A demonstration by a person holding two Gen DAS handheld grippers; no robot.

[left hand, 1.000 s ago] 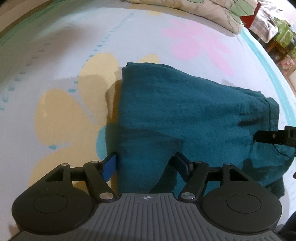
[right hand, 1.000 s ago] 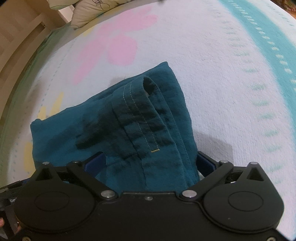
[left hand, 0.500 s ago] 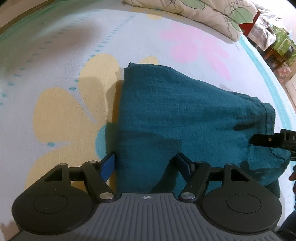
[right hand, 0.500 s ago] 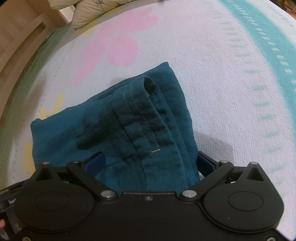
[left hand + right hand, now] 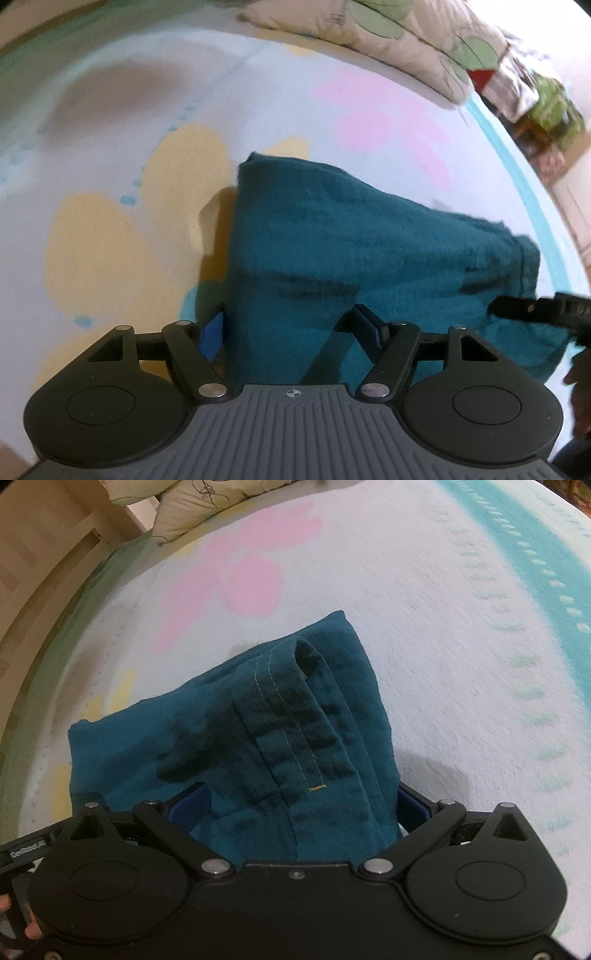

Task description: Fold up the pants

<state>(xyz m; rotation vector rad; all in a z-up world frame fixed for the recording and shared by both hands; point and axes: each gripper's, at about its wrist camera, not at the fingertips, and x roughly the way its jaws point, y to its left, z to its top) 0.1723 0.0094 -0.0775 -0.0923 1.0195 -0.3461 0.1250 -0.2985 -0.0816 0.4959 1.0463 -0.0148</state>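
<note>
The left gripper (image 5: 291, 330) stands wide, fingers straddling one end of the folded teal pants (image 5: 369, 251). The right gripper (image 5: 304, 806), equally wide, straddles the waistband end. The pants lie mid-bedspread (image 5: 110, 147), between its yellow and pink flowers.
</note>
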